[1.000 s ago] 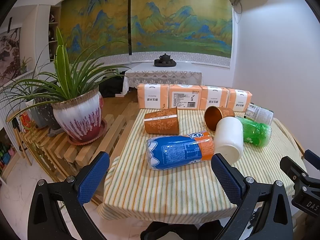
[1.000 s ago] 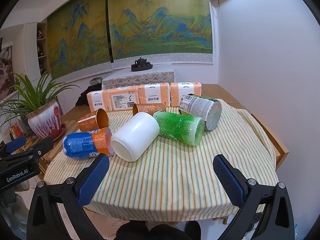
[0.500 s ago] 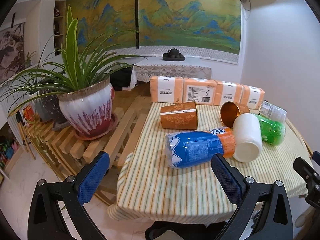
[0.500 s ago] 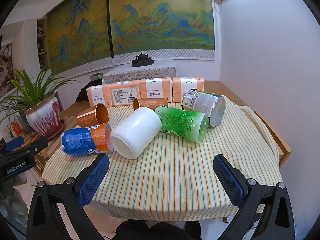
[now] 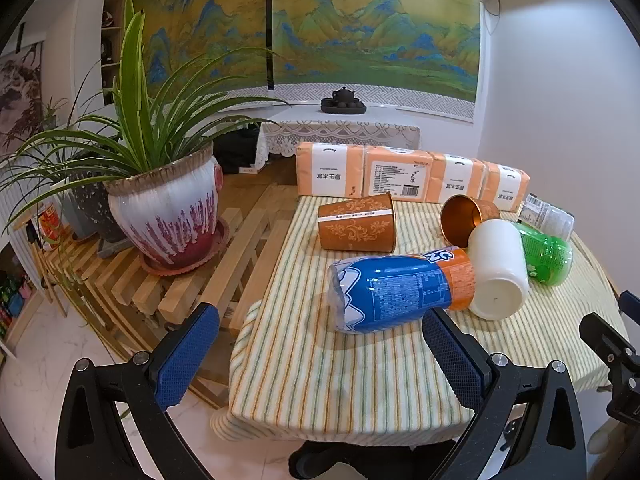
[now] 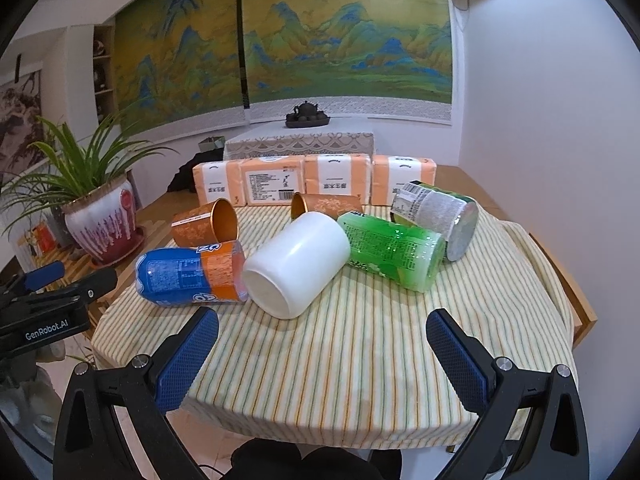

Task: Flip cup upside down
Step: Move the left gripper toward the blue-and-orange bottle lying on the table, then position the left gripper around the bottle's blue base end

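Observation:
Several cups lie on their sides on the striped tablecloth (image 6: 360,352). A white cup (image 6: 296,264) lies in the middle with its base toward me; it also shows in the left wrist view (image 5: 498,268). A blue and orange cup (image 5: 396,288) lies left of it (image 6: 188,274). Two orange patterned cups (image 5: 356,222) (image 5: 466,218) lie behind. A green cup (image 6: 390,250) and a silver cup (image 6: 438,214) lie to the right. My left gripper (image 5: 320,356) is open and empty at the table's near left edge. My right gripper (image 6: 322,356) is open and empty at the near edge.
A row of orange tissue packs (image 6: 312,182) stands along the table's far edge. A large potted plant (image 5: 164,208) sits on a slatted wooden bench (image 5: 224,264) to the left of the table. A white wall is on the right.
The left gripper has drifted left and closer, so the plant and bench fill more of its view. The right gripper has moved slightly. The cups have not moved.

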`<action>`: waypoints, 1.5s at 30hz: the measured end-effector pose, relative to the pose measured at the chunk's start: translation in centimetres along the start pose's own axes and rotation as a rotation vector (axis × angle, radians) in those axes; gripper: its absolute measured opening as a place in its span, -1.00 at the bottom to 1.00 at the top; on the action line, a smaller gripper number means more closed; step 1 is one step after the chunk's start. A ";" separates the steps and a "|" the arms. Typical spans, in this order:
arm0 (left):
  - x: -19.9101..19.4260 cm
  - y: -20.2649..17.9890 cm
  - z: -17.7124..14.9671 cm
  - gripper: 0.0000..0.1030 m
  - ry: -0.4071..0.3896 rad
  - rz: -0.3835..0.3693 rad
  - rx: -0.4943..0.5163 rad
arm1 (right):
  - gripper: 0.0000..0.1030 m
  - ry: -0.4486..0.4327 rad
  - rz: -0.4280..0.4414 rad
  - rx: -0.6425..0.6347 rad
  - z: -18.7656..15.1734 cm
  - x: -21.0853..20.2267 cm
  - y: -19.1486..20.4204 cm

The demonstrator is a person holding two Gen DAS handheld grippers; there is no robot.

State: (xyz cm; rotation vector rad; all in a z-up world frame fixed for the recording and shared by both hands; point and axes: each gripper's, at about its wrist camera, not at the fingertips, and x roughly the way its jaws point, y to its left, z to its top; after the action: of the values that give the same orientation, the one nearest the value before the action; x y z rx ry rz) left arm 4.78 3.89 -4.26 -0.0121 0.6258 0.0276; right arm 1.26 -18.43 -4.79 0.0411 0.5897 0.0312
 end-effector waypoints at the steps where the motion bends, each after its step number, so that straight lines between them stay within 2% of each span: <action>1: 0.1 0.0 0.0 1.00 0.002 -0.001 -0.002 | 0.99 -0.001 0.000 -0.007 0.1 0.0 0.1; 6: 0.6 0.0 0.0 1.00 0.006 -0.034 0.026 | 0.99 -0.002 0.013 -0.030 0.3 0.2 0.4; 12: 2.8 0.1 1.1 1.00 0.027 -0.155 0.146 | 0.99 0.021 0.047 -0.017 0.2 0.4 0.0; 17: 4.6 0.1 2.0 1.00 0.053 -0.219 0.192 | 0.98 0.036 0.049 -0.002 -0.1 0.7 -0.3; 19: 5.4 -0.2 2.2 1.00 0.066 -0.257 0.214 | 0.91 0.046 0.055 0.002 -0.1 0.9 -0.4; 23: 6.7 -0.8 2.9 1.00 0.065 -0.263 0.255 | 0.83 0.061 0.064 0.001 -0.2 1.3 -0.4; 26: 7.6 -1.2 3.8 1.00 0.072 -0.281 0.282 | 0.67 0.082 0.085 0.009 -0.4 1.7 -0.5; 28: 8.1 -1.3 4.2 1.00 0.086 -0.302 0.286 | 0.46 0.104 0.101 0.015 -0.5 2.1 -0.5; 31: 8.7 -1.3 4.5 0.99 0.108 -0.350 0.292 | 0.28 0.135 0.131 0.022 -0.8 2.8 -0.2; 33: 9.1 -1.5 4.4 0.97 0.131 -0.386 0.305 | 0.20 0.151 0.149 0.018 -1.0 3.5 0.1; 37: 9.5 -1.8 3.6 0.92 0.168 -0.406 0.327 | -0.01 0.206 0.201 0.018 -1.3 5.8 1.1; 40: 8.8 -2.1 2.7 0.92 0.172 -0.435 0.350 | -0.11 0.250 0.250 0.029 -1.5 7.5 1.6; 45: 7.5 -2.8 1.3 0.92 0.196 -0.491 0.389 | -0.12 0.265 0.275 0.001 -1.2 9.1 3.2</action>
State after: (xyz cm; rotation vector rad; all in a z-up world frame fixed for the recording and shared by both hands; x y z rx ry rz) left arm 11.66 1.29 -7.61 0.2098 0.8016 -0.5760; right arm 8.12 -14.84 -10.74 0.1206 0.8456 0.3069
